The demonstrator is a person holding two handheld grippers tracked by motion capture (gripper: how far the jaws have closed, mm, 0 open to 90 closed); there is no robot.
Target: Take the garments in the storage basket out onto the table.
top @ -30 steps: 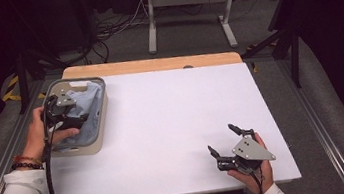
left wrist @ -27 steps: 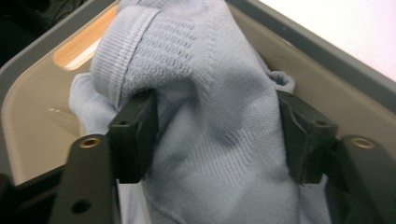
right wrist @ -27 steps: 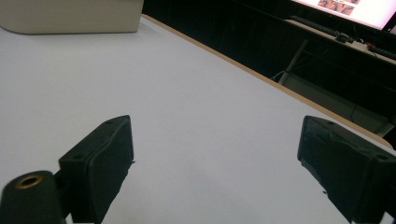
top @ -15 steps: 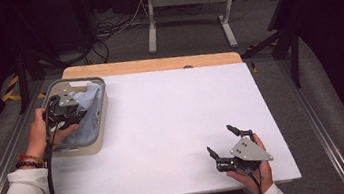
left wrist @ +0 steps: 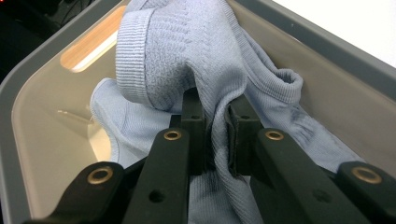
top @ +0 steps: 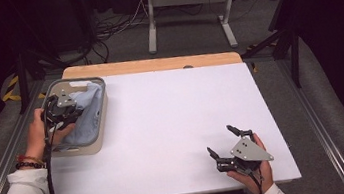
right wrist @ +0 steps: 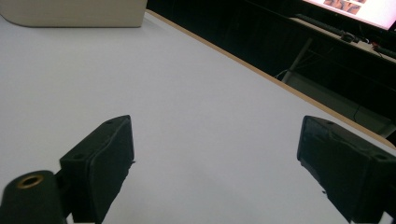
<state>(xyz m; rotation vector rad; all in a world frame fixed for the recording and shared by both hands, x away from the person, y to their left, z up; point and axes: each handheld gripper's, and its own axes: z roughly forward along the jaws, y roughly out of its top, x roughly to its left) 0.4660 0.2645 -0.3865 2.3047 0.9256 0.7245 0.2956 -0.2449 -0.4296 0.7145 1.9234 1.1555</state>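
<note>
A light blue knitted garment point(left wrist: 187, 60) lies heaped in a grey-rimmed beige bin point(top: 95, 137) at the table's left edge. My left gripper point(left wrist: 215, 114) reaches into the bin; its jaws have just been closing and now pinch a fold of the blue cloth point(top: 89, 113) between the pads. From above, the left gripper point(top: 64, 113) sits over the bin's near left part. My right gripper point(top: 222, 143) rests near the table's front right, jaws spread wide with nothing between them. In the right gripper view its black fingers point(right wrist: 100, 154) frame bare white tabletop.
The white tabletop point(top: 178, 121) has a wooden strip point(top: 150, 64) along its far edge. The bin's beige wall point(right wrist: 74, 14) stands far off in the right gripper view. Beyond the table are a metal stand point(top: 150, 24), cables and dark floor.
The left gripper's jaws have closed onto the blue cloth in the bin, and the left hand shifted slightly. The right gripper has stayed where it was.
</note>
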